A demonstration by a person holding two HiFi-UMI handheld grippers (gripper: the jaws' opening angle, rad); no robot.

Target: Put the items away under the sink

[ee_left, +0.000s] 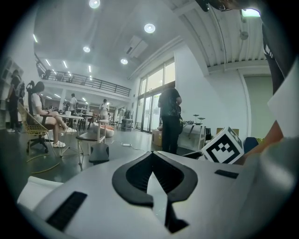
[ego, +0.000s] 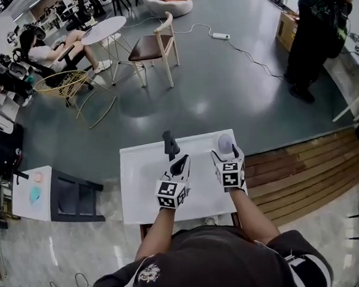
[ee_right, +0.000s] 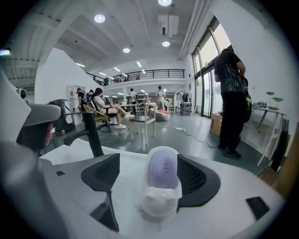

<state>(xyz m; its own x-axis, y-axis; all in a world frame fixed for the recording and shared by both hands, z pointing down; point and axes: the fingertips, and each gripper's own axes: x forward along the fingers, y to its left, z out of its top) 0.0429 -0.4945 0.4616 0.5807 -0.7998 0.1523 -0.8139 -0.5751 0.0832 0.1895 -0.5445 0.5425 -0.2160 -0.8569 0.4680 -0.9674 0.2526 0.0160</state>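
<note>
A small purple bottle with a white cap rests on the white counter, near its far right corner. My right gripper is open around it: the left pad stands clear of the bottle and the right pad sits close beside it. In the head view the right gripper reaches just up to the bottle. My left gripper is shut with nothing in it, and hovers over the counter's middle, just behind a black faucet.
The black faucet rises left of the bottle. A person in black stands at the far right. A wooden chair, a round table and seated people lie beyond. A black rack stands left of the counter, a wooden step to its right.
</note>
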